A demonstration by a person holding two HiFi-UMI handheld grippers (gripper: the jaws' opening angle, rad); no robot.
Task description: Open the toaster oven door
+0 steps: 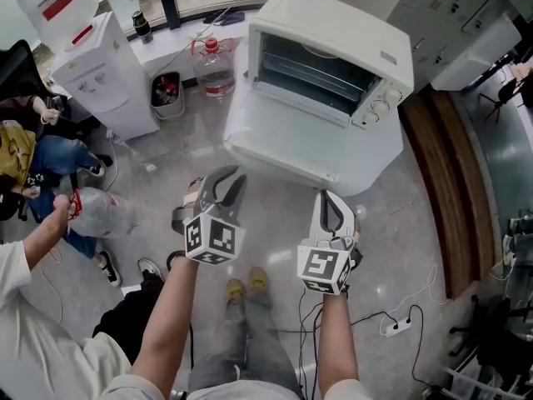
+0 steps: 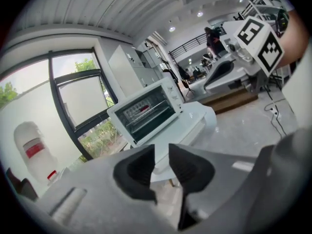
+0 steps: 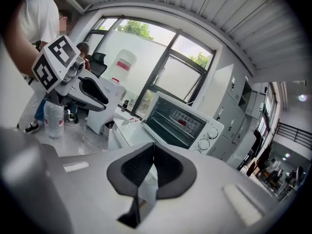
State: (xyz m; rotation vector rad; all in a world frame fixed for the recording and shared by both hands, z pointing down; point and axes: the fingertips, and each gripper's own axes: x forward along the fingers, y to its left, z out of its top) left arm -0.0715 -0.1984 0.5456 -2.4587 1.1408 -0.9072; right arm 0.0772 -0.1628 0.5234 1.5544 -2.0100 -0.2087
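Approach step, no contact yet. Toaster oven (image 1: 333, 23) sits on the white table (image 1: 275, 144) at upper centre of the head view; its door (image 1: 312, 75) looks shut, rack visible through the glass, though I can't be sure. Left claw (image 1: 229, 180), lower left of centre: only a narrow gap between the pads (image 2: 139, 172), nothing in it, well clear of the oven. Right claw (image 1: 331, 200), lower right of centre: pads (image 3: 168, 172) pressed together, empty, also well clear. Next, I'd say: open one claw, reach the door's top edge, pull it down.
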